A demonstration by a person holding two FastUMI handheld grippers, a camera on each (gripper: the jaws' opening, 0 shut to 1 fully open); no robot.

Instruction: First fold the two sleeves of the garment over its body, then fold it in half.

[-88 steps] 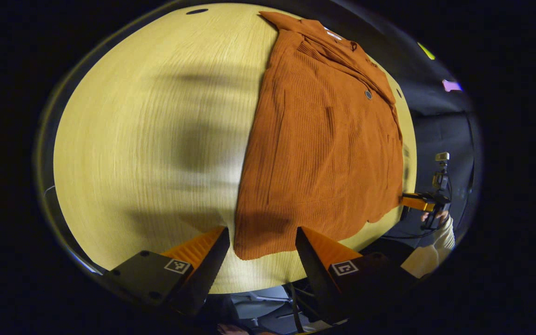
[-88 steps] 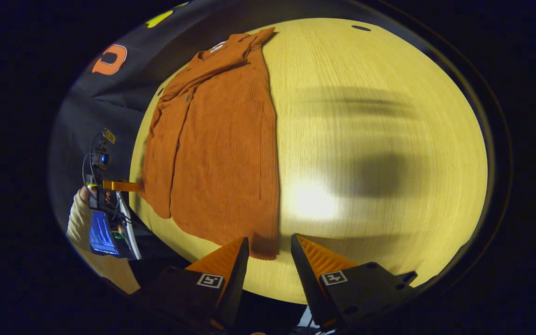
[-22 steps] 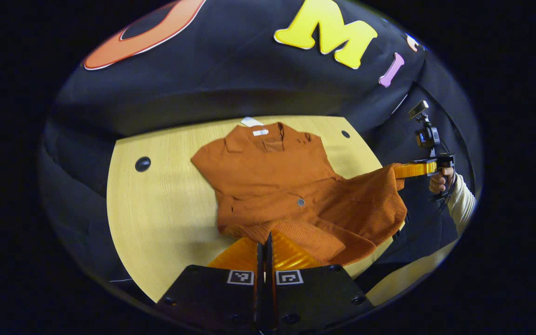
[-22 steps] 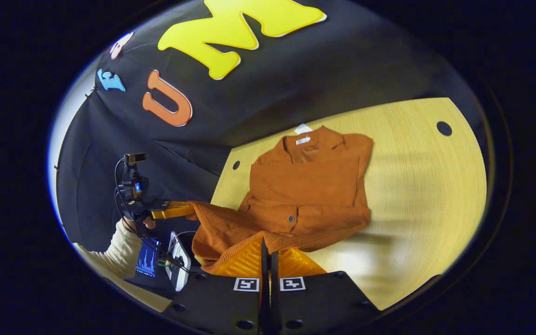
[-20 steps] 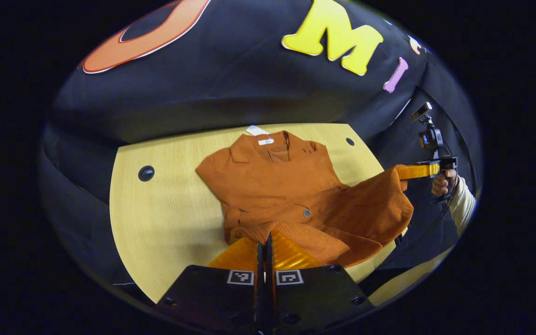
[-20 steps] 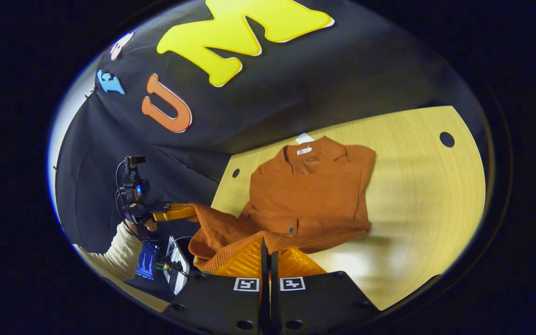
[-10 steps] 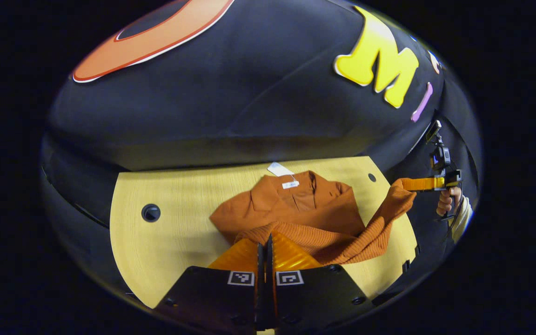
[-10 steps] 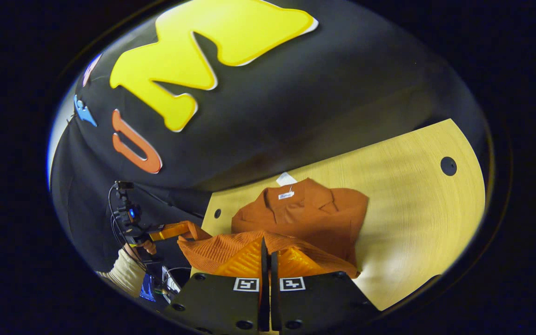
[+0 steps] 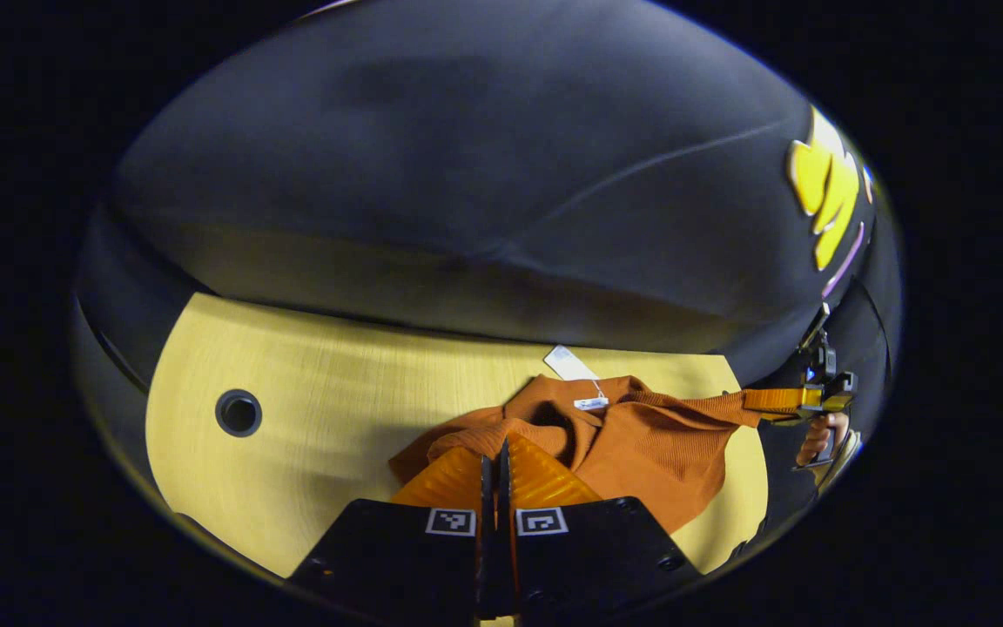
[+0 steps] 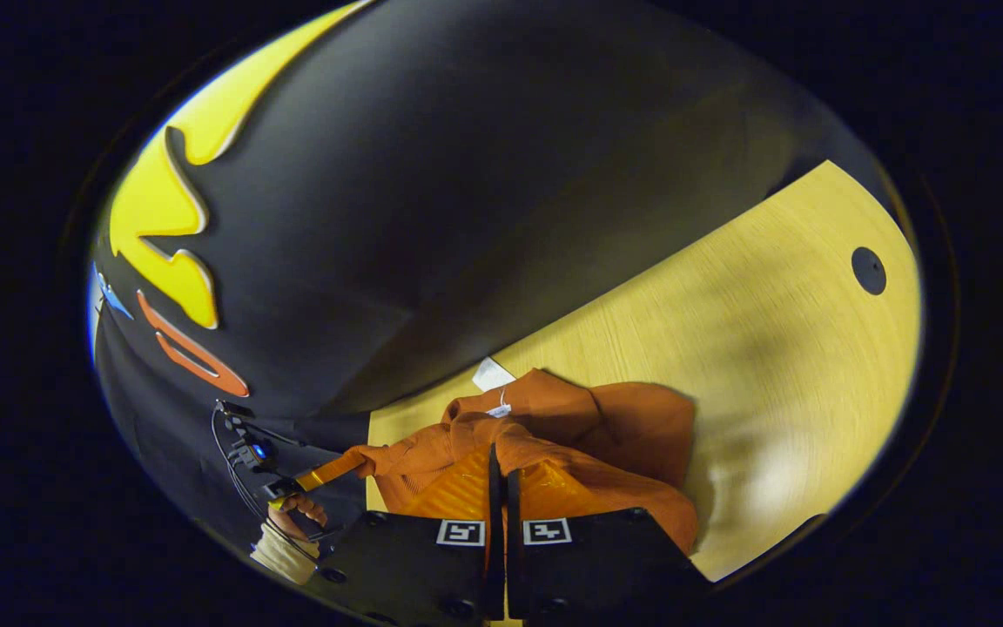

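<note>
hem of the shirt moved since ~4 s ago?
Yes. Both grippers, the left gripper and the right gripper, have carried the hem up from the table's near edge to the collar tag by the far edge.

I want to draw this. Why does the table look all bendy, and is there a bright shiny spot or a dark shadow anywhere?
Left gripper view: the fisheye lens curves the table edge; the wall above looks smeary. Right gripper view: a pale glare patch lies on the wood near the orange garment, with a dark shadow along the garment's edge.
</note>
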